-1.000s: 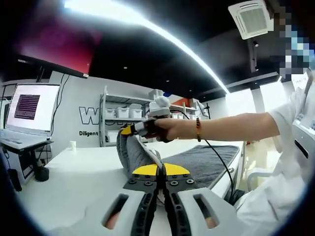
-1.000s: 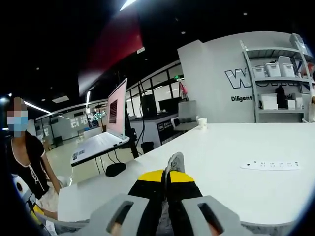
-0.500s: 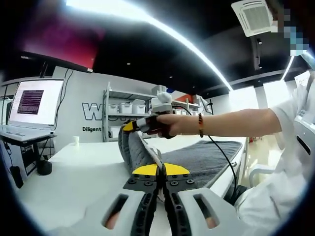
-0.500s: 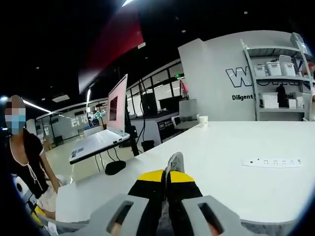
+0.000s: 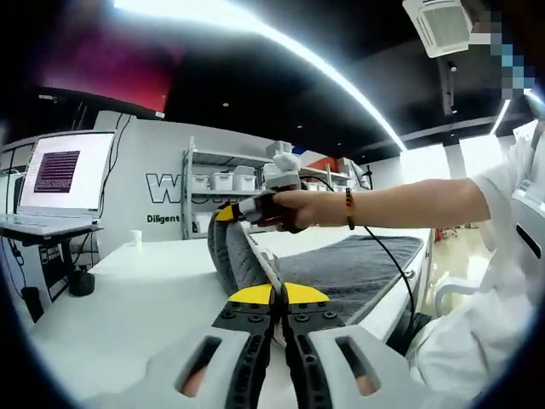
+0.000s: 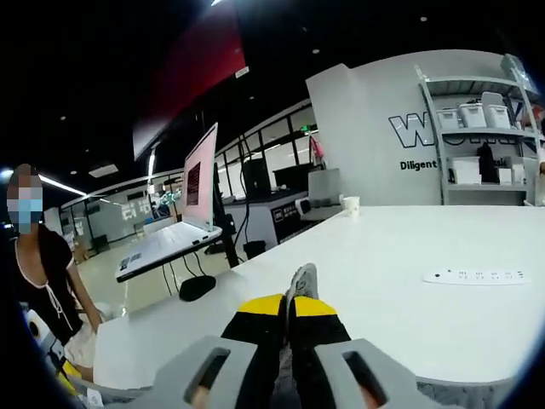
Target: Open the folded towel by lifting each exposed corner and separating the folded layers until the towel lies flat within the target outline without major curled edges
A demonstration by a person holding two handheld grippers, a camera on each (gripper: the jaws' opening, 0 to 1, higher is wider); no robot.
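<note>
Fingers of left gripper (image 5: 278,294) and right gripper (image 6: 288,300) both clamped on grey towel (image 5: 358,271) edge, lifted above white table (image 6: 409,247).

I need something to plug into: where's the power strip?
In the right gripper view, the white power strip lies flat on the white table, far right, beyond the right claw, which pinches the grey towel.

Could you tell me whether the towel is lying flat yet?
Not yet: both grippers hold the towel lifted off the table, hanging in folds.

grey towel (image 5: 358,268), white table (image 5: 128,298)
</note>
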